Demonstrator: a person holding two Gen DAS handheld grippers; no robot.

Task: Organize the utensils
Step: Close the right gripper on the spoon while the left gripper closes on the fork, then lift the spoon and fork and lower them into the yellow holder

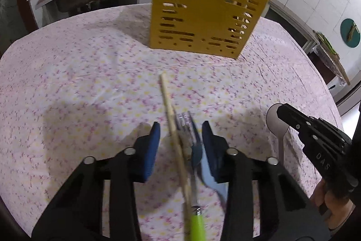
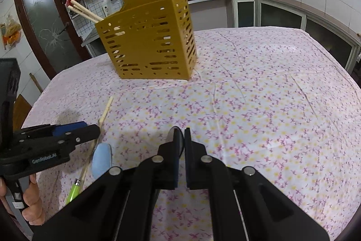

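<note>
— Left gripper?
— Spread over your chopstick and fork, near the yellow holder.
— Right gripper?
— You're pinching the spoon, right.

The left black plastic gripper has blue ribbed pads and round silver screws on angular linkage arms; white lettering marks its side. The right black gripper looks alike. Bare skin shows on the left hand.
</note>
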